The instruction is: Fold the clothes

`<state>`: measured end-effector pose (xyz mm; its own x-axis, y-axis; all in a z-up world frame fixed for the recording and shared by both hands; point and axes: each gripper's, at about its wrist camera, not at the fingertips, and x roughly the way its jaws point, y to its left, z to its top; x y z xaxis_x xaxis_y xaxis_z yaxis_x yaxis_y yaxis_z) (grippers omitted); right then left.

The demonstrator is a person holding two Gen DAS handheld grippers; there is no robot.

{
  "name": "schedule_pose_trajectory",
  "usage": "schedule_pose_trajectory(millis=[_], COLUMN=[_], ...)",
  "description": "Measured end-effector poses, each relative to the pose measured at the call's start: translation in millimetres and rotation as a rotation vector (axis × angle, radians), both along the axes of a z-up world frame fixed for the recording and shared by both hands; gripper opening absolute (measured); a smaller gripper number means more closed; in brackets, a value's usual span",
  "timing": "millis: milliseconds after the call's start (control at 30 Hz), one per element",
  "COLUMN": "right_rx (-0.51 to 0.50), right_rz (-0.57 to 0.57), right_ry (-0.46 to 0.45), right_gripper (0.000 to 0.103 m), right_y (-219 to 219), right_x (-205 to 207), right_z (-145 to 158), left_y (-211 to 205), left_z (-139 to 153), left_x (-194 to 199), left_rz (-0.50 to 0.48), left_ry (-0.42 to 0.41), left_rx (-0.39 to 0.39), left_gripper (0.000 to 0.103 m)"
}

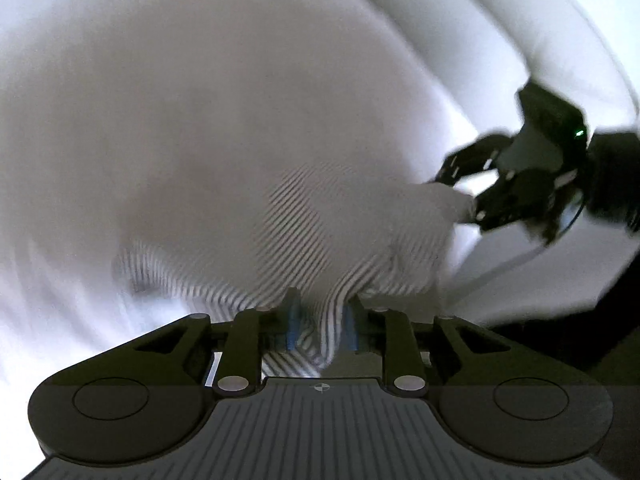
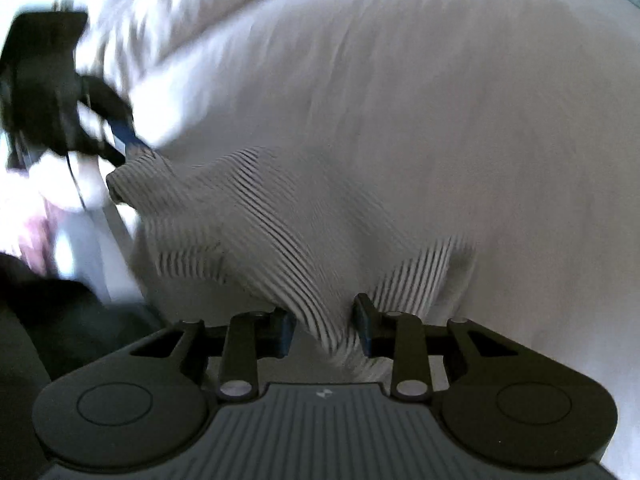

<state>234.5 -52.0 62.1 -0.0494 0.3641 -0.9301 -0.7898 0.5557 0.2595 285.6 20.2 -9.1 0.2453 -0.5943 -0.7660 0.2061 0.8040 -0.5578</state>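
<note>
Striped garment (image 2: pixel 264 216) stretched lengthwise between left tool (image 1: pixel 320 320), right tool (image 2: pixel 324 328).

Garment (image 1: pixel 320 232) stretched between two grippers, above the bedding (image 1: pixel 160 80) that spreads behind and to both sides. One corner pinched between the jaws of the left gripper (image 1: pixel 320 320), at the near edge. Opposite corner caught by the right gripper (image 1: pixel 468 196), off to the right. Middle sagging between them.
</note>
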Motion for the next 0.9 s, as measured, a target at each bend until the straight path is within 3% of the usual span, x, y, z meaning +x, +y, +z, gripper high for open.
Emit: schedule_pose_trajectory(millis=[133,300,400,500,567,700,833,900], right_rx=[-0.081,0.005,0.126,0.218,0.246,0.203,0.227,0.266], right_rz=[-0.048,-0.371,-0.625,-0.788,-0.796,-0.745,-0.769,-0.705], right_ry=[0.067,0.121,0.14,0.2,0.252,0.261,0.291,0.3], right_gripper=[0.034,0.049,0.06,0.063,0.072,0.074,0.083,0.083], right_y=[-21.3,-64.9,-94.1,-104.2,-94.4,-71.5,-60.1,-51.2], right_x=[-29.2,2.6,35.5,55.4,59.0,59.6,58.1,53.3], right_z=[-8.3,19.4,25.4,10.9,-5.6,-36.8,-58.5,-52.7], left_y=[-2.2,23.9,44.5,54.4,55.0,44.9,41.9,39.4], left_z=[-10.3,-4.9,-11.6,-35.0,-54.2,-77.6,-80.9,-75.7], left_x=[-28.3,-17.8,-5.1,6.5,11.7,11.1,14.6,14.5], left_rz=[-0.022,0.171,0.308,0.398,0.42,0.462,0.491,0.489], left_ry=[0.085,0.107,0.114,0.139,0.18,0.205,0.188,0.186], left_rx=[0.013,-0.052,-0.062,-0.05,-0.052,-0.104,-0.172,-0.211], left_gripper=[0.05,0.082,0.086,0.089,0.089,0.095,0.096,0.096])
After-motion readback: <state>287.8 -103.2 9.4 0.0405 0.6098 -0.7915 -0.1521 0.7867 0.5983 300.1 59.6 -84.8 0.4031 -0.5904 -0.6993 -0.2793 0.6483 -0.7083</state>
